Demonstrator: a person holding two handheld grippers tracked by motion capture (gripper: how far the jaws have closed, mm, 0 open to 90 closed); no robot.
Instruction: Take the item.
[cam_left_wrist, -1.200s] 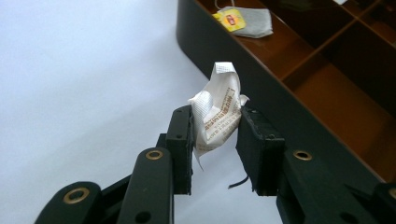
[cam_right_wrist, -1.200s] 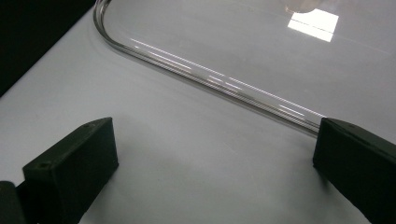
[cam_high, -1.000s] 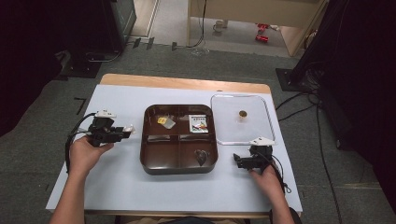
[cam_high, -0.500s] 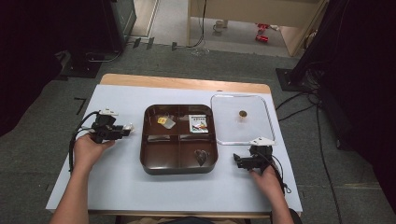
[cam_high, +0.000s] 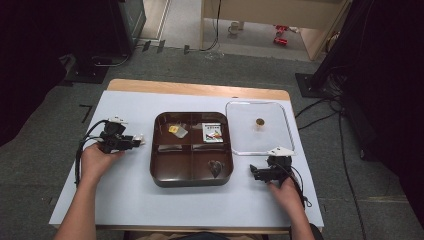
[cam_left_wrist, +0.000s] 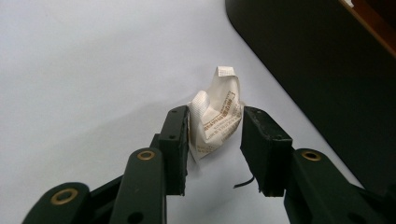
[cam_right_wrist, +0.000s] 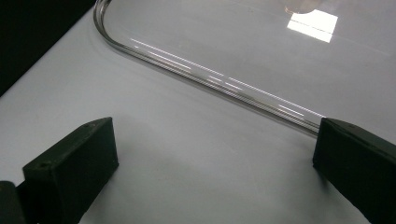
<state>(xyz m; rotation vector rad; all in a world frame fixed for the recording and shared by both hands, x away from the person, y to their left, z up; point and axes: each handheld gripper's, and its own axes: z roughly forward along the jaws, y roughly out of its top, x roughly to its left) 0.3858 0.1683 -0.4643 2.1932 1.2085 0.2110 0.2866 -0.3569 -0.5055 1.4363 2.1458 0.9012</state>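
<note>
High view: the left hand-held gripper (cam_high: 136, 141) sits at nine o'clock of the brown tray (cam_high: 159, 172) on the white table (cam_high: 130, 195), a small sachet pinched at its tips. The right hand-held gripper (cam_high: 254, 173) rests at four o'clock of the tray, just below the clear lid (cam_high: 282, 140).

Left gripper view: its jaws have just been opening slightly, yet the pads press the crumpled sachet (cam_left_wrist: 215, 114); the brown print is too small to read.

Right gripper view: the jaws stand wide, nothing between them.
</note>
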